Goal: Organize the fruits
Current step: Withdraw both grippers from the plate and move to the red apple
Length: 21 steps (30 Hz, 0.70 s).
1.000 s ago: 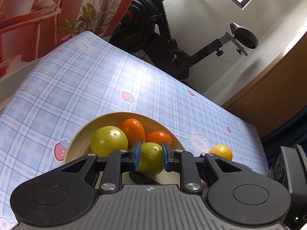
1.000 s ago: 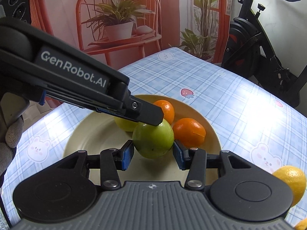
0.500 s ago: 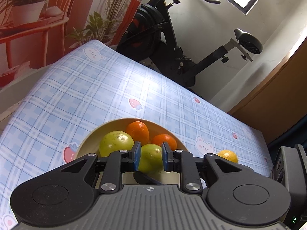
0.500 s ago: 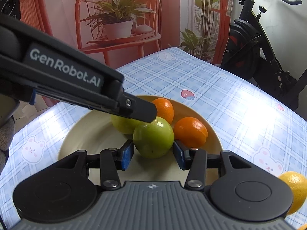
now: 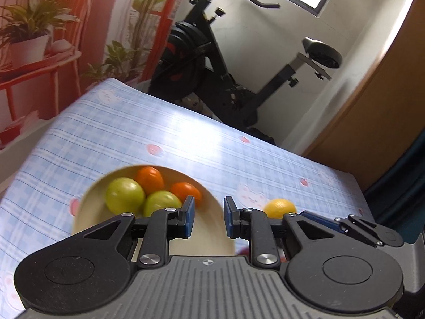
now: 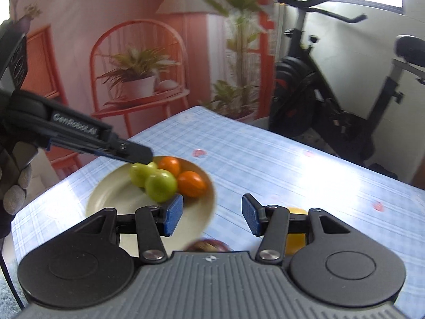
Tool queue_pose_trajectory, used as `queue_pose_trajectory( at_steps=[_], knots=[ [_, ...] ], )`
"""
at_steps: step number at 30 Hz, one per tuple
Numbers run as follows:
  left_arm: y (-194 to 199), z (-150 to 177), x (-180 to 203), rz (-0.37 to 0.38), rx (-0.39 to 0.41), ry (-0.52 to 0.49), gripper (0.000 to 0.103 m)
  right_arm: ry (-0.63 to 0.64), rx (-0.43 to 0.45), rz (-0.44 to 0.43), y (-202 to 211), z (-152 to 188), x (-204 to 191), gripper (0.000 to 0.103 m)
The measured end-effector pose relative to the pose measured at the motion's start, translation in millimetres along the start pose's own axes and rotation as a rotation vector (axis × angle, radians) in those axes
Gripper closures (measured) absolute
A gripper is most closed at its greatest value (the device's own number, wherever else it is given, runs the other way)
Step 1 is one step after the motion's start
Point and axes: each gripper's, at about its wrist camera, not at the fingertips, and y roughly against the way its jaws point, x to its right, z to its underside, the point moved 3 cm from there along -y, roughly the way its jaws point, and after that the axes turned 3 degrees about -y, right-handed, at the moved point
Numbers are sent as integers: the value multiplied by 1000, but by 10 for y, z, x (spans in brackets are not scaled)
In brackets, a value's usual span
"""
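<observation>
Fruits are mostly sorted: two green ones (image 6: 160, 184) and two oranges (image 6: 191, 184) sit in the plate (image 6: 111, 194) mid-table. Your right gripper (image 6: 212, 215) just spread, nothing between its pads; the left gripper (image 5: 207, 216) is at its narrowest and empty. Go for the yellow one (image 5: 279, 208) near the table's right edge, and straddle it fully before squeezing.

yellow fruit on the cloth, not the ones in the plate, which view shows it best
The left wrist view: the yellow fruit lies mostly in sight beyond the gripper's finger, to the right of the plate. The right wrist view shows only slivers of it behind the gripper's finger linkage.
</observation>
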Motion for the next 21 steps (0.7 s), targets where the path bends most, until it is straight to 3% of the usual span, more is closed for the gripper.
queue_pose_trajectory(
  at_steps=[8, 21],
  knots=[
    [-157, 200, 523, 56, -55, -91, 79, -95, 25, 56, 457, 313, 424, 50],
    [-381, 431, 930, 87, -163, -194, 78, -72, -7, 15, 500, 695, 351, 44]
  ],
)
